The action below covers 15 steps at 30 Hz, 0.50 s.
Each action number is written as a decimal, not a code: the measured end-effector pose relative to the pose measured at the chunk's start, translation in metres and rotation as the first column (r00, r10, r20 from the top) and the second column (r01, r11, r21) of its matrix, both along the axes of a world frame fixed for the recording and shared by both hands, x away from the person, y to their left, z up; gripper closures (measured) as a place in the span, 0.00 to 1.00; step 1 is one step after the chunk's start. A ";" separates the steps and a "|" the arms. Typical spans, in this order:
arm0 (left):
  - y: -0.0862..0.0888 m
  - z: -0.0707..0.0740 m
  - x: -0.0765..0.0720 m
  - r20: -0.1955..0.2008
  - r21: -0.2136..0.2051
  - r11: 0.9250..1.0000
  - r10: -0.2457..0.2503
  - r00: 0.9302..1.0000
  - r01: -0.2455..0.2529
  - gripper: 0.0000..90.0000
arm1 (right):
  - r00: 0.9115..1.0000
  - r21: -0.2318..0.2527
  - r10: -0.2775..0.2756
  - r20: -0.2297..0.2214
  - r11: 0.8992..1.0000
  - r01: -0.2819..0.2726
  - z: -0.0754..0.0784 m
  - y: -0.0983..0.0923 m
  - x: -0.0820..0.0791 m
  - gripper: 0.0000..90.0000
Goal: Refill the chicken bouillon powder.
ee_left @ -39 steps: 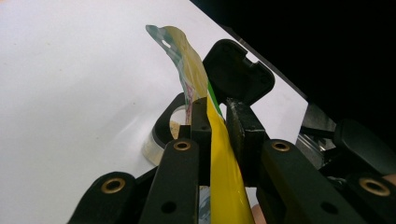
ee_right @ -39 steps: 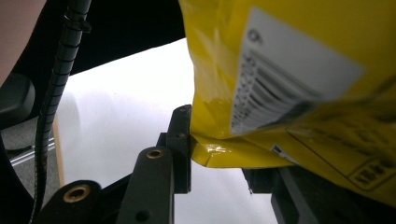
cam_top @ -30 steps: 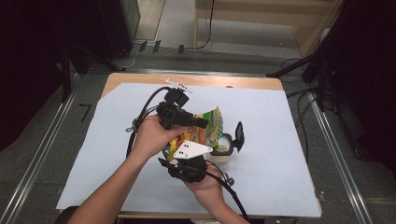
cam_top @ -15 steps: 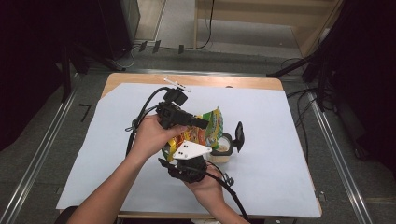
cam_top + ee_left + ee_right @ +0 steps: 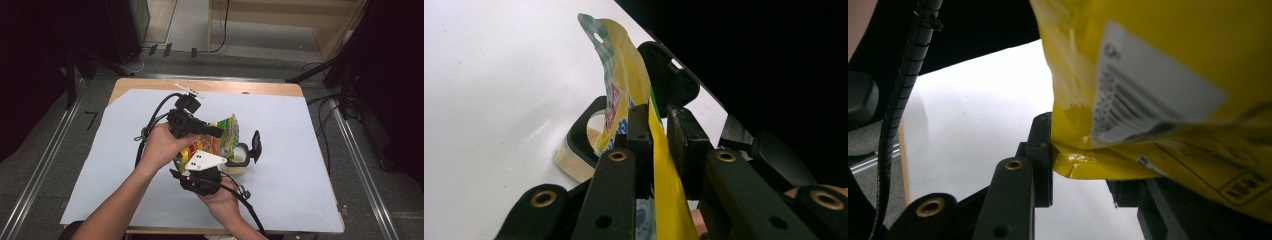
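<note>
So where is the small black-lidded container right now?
In the high view the black-lidded container stands on the white sheet near the table's middle, lid flipped open, just right of the yellow snack bag gripped by the left gripper and the right gripper.

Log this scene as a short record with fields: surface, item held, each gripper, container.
surface: pale sheet over a wooden table
item held: yellow printed foil snack bag, lifted off the sheet, tilted over the container
left gripper: jaws shut on the bag, pads on both sides of the foil
right gripper: shut on the bag's lower edge, beside its white barcode label
container: round clear tub with a black flip lid standing open, on the sheet; pale contents, kind unclear
</note>
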<state>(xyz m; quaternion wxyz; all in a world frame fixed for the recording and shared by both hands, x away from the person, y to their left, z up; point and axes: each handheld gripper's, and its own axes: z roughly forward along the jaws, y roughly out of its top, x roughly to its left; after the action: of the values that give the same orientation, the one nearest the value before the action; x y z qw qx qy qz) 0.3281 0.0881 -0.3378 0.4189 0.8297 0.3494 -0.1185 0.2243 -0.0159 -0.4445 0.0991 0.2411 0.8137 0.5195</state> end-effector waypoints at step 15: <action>0.000 0.002 -0.002 0.020 -0.003 1.000 0.006 1.000 -0.006 0.90 | 1.000 0.005 -0.011 0.016 1.000 0.011 0.000 0.001 0.002 0.77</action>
<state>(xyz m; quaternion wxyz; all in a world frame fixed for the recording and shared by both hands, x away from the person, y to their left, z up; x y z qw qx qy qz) 0.3263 0.0883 -0.3354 0.4242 0.8290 0.3476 -0.1095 0.2261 -0.0145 -0.4450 0.1080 0.2418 0.8104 0.5226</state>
